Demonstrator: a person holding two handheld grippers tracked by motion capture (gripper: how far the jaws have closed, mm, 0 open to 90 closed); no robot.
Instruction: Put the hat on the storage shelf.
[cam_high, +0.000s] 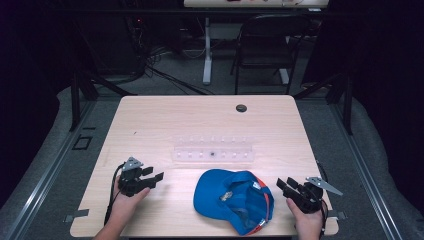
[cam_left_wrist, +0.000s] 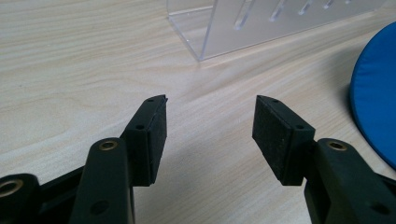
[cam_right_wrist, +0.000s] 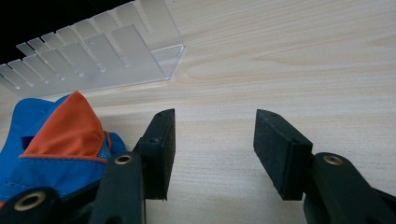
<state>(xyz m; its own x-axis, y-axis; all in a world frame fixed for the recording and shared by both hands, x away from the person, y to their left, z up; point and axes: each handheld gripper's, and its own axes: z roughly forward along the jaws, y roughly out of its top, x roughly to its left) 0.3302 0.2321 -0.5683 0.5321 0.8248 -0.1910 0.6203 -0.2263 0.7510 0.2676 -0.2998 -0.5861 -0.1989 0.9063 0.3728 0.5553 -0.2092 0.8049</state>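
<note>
A blue cap with orange trim lies upside down on the wooden table, near its front edge. To the cap's left my left gripper rests open, its jaws apart over bare wood; its own view shows that gripper with the cap's blue brim off to the right. On the cap's right my right gripper stands open too. In its own view the right gripper has nothing between its pads and the cap lies just to its left.
A clear acrylic rack with several slots lies behind the cap at the table's middle; it shows as the rack and the rack in the gripper views. A round cable hole sits near the far edge. A folding chair stands beyond the table.
</note>
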